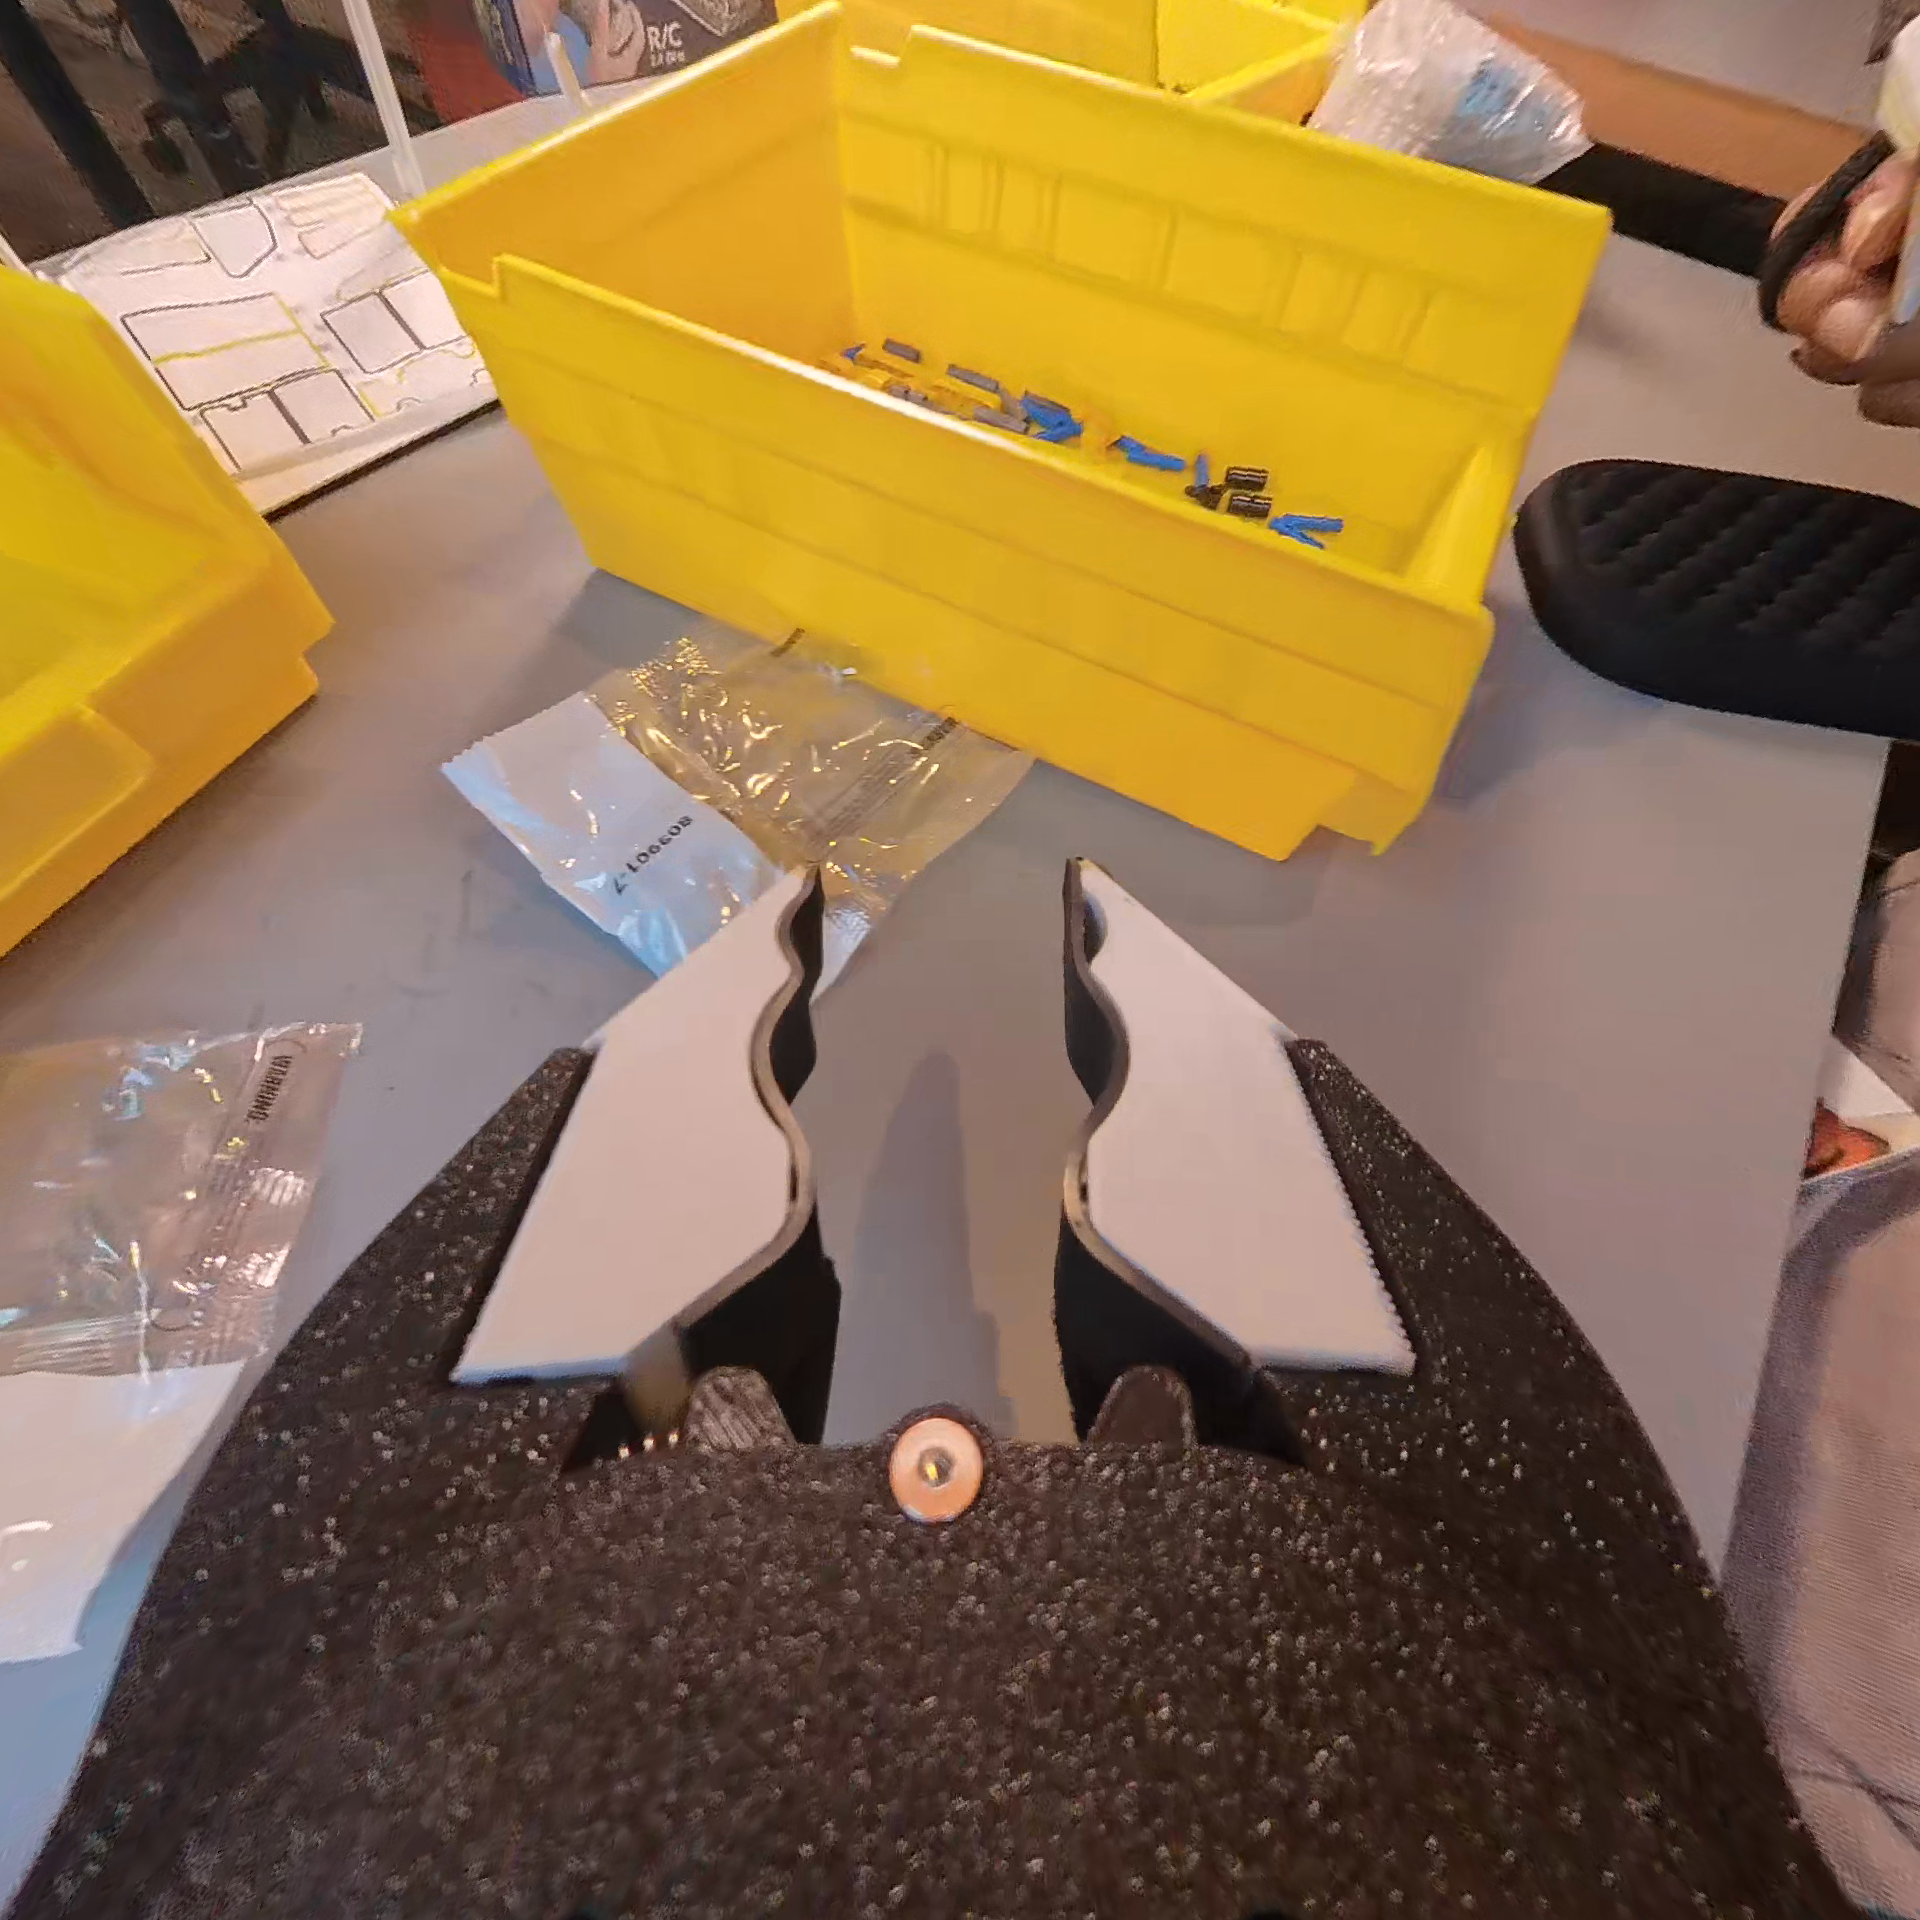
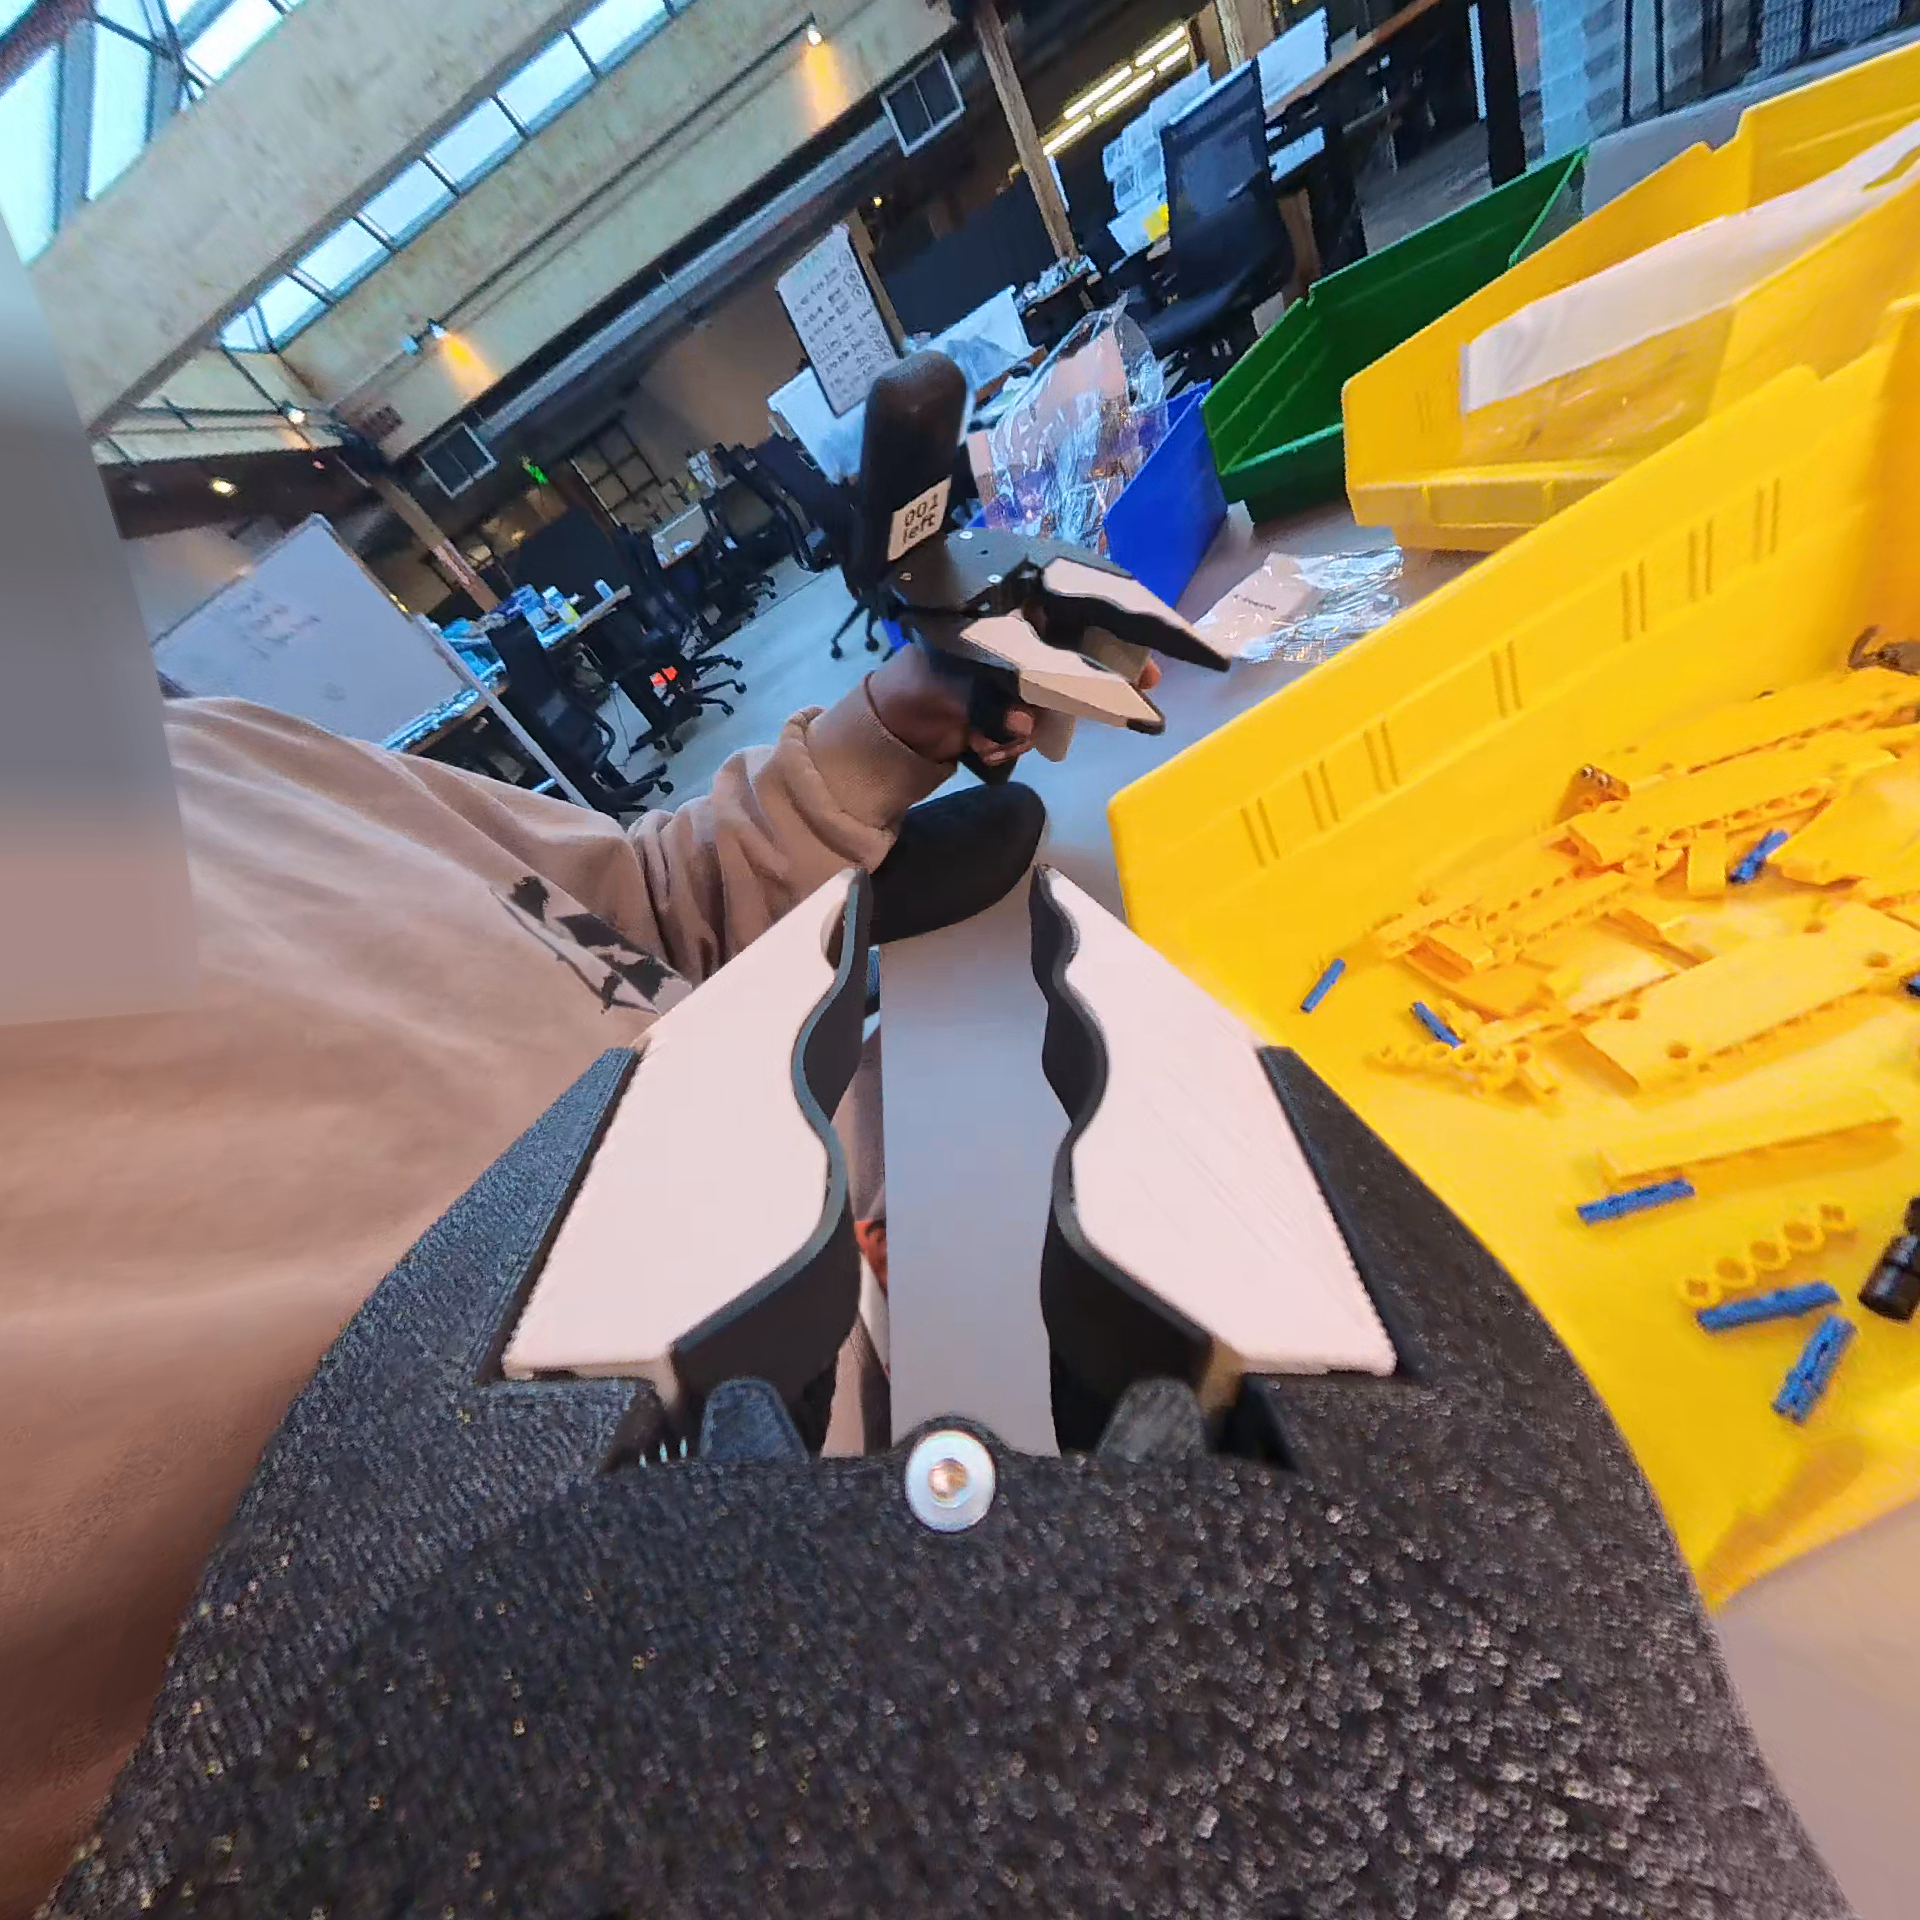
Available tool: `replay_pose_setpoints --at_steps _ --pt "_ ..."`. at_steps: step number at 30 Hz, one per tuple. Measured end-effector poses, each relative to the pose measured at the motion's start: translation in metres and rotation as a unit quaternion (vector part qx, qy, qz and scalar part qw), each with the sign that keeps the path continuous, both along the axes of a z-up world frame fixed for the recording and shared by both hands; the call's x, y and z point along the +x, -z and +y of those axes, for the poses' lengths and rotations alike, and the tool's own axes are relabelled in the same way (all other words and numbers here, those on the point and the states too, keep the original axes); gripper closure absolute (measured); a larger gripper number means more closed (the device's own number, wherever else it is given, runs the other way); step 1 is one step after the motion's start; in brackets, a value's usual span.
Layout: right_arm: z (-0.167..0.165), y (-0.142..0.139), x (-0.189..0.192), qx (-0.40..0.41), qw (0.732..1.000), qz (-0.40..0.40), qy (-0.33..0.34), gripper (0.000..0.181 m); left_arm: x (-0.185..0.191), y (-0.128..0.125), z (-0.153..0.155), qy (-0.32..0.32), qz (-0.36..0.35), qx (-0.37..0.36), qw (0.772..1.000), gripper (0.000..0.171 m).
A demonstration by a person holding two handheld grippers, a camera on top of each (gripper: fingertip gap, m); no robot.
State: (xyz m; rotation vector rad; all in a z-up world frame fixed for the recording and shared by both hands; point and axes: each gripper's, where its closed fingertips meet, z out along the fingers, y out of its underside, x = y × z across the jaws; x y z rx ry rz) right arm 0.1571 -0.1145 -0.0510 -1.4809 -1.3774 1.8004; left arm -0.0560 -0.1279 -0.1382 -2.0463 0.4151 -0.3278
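My left gripper (image 1: 940,883) has jaws apart w/ nothing between, held low over the grey table (image 1: 1455,987), tips just short of an empty clear bag (image 1: 727,790), prob. why it's angled down. Beyond sits a yellow bin (image 1: 987,623) w/ small blue pins (image 1: 1309,528) in it. Right gripper (image 2: 945,894) is also parted & empty, lifted beside another yellow bin (image 2: 1299,831) of yellow parts (image 2: 1662,935).

Bright, even light from high windows; soft shadows, wide-angle bending, blurred edges
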Motion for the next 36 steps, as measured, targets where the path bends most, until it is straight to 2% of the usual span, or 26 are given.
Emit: replay_pose_setpoints --at_steps 4,8,14,19,22,26,33,36 --pt "0.005 -0.003 -0.015 0.016 1.000 -0.002 0.000 0.152 -0.006 -0.003 0.014 0.004 -0.013 0.022 1.000 0.121" --pt "0.009 0.001 -0.026 0.056 0.998 -0.020 0.014 0.154 0.019 -0.018 0.006 0.065 -0.014 0.095 0.993 0.140" --pt "0.006 0.017 -0.047 0.125 0.991 -0.039 0.029 0.156 0.038 -0.011 -0.005 0.119 0.005 0.108 0.987 0.147" --pt "-0.003 0.026 -0.065 0.171 0.984 -0.039 0.039 0.159 0.094 -0.057 -0.031 0.216 -0.098 0.167 0.957 0.154" --pt "-0.014 0.030 -0.076 0.190 0.981 -0.036 0.032 0.159 0.123 -0.058 -0.034 0.244 -0.109 0.155 0.951 0.154" --pt "-0.022 0.034 -0.084 0.204 0.978 -0.039 0.020 0.159 0.135 -0.060 -0.031 0.245 -0.102 0.154 0.952 0.158" --pt "-0.021 0.031 -0.084 0.194 0.980 -0.031 0.015 0.159 0.134 -0.057 -0.028 0.245 -0.083 0.146 0.955 0.171" --pt "-0.019 0.030 -0.084 0.191 0.981 -0.027 0.017 0.159 0.133 -0.056 -0.029 0.250 -0.084 0.139 0.954 0.171"
